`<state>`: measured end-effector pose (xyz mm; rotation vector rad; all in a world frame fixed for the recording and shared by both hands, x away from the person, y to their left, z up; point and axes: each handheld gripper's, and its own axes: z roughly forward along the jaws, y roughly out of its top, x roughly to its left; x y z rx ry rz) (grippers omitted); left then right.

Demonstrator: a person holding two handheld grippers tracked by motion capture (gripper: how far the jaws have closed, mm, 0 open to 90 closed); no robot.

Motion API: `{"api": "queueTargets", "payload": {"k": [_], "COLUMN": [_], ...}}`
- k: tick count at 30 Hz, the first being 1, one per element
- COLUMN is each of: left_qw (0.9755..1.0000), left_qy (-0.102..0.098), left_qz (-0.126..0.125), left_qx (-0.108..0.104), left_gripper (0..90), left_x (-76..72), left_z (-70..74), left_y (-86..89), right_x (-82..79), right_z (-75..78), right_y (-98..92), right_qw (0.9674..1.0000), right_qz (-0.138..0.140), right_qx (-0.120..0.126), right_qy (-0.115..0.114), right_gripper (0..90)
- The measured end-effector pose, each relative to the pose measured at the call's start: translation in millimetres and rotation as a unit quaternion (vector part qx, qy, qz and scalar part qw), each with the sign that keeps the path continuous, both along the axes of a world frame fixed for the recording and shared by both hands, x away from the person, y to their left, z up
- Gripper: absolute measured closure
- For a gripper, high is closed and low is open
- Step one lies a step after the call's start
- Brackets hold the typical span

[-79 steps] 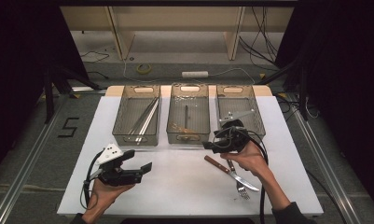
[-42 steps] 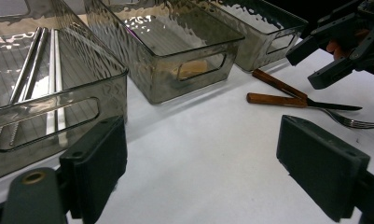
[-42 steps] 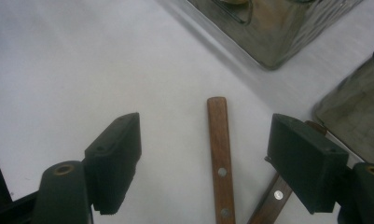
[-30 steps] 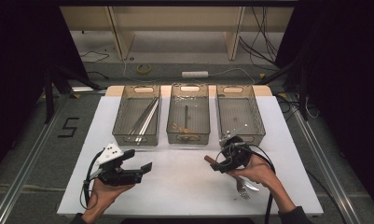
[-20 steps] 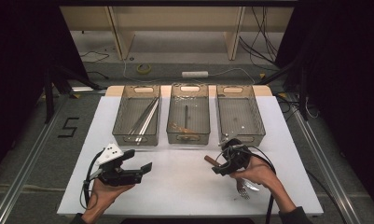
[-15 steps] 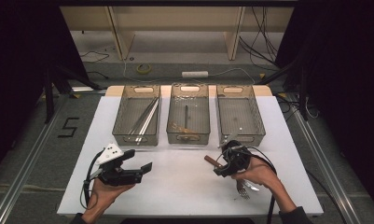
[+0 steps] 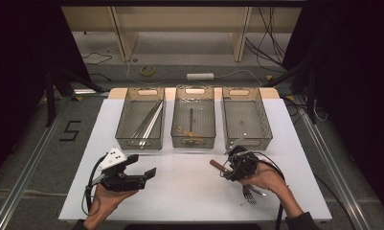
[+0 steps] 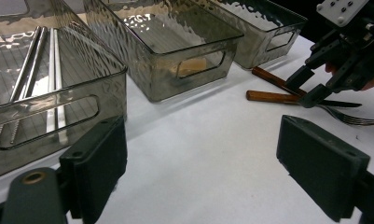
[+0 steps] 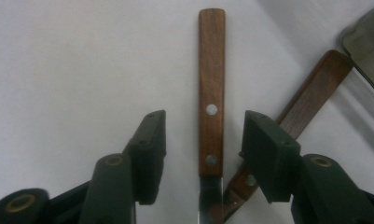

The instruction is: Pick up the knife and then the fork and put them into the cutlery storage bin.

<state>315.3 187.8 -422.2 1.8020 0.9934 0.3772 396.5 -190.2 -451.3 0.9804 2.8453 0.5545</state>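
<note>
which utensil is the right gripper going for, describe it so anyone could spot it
On the white table, look in front of the right-hand bin. Two wooden-handled utensils cross there; the right gripper straddles the knife, jaws just closing but not touching. Its straight handle lies between the jaws, while the fork slants off beside it.

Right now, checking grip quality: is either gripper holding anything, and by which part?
Nothing yet. The right gripper, just closing, straddles a knife's wooden handle without touching; the left gripper is open.
</note>
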Motion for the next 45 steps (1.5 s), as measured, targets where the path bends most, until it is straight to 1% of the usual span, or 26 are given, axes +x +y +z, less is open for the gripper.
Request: {"api": "queueTargets", "payload": {"k": [6,11,14,15,20,27,37,39,41,42,45], "left_qw": [1.0,1.0,1.0,1.0,1.0,1.0,1.0,1.0,1.0,1.0,1.0], "left_qy": [0.0,0.001,0.0,0.0,0.0,-0.001,0.0,0.0,-0.001,-0.001,-0.001], "left_qz": [0.0,0.0,0.0,0.0,0.0,0.0,0.0,0.001,0.0,0.0,0.0], "left_qx": [0.0,0.001,0.001,0.001,0.002,0.003,0.003,0.004,0.004,0.004,0.004], "left_gripper": [15.7,15.7,15.8,15.7,15.7,15.7,15.8,15.7,15.8,15.8,15.8], "left_x": [0.2,0.3,0.3,0.2,-0.1,-0.2,-0.6,-0.4,-0.3,-0.3,-0.4], "left_z": [0.0,-0.3,-0.4,-0.3,-0.3,-0.3,-0.2,-0.2,-0.1,-0.1,-0.1], "left_y": [0.6,-0.1,0.2,0.3,0.6,0.6,0.2,0.4,0.6,0.6,0.5], "right_x": [1.9,2.6,2.6,2.8,2.7,1.1,0.2,0.3,0.3,0.3,0.3], "right_z": [-5.2,-7.0,-8.2,-8.6,-8.8,-8.7,-8.3,-7.9,-7.1,-6.5,-3.3], "right_y": [-0.8,-2.0,-1.4,-1.4,-1.2,0.4,2.7,2.3,1.3,0.5,-0.6], "right_qw": [0.9999,0.9999,0.9998,0.9998,0.9998,0.9995,0.9993,0.9993,0.9995,0.9995,0.9997], "right_qz": [0.0,0.002,0.002,0.005,0.001,0.002,0.005,0.007,0.007,0.01,0.006], "right_qx": [-0.012,-0.012,-0.015,-0.017,-0.021,-0.03,-0.037,-0.036,-0.031,-0.029,-0.024], "right_qy": [0.004,0.009,0.01,0.009,0.005,-0.002,-0.006,-0.005,0.004,0.004,0.003], "right_gripper": [60.2,65.4,66.8,67.7,71.9,75.5,77.1,77.2,77.3,77.3,77.4]}}
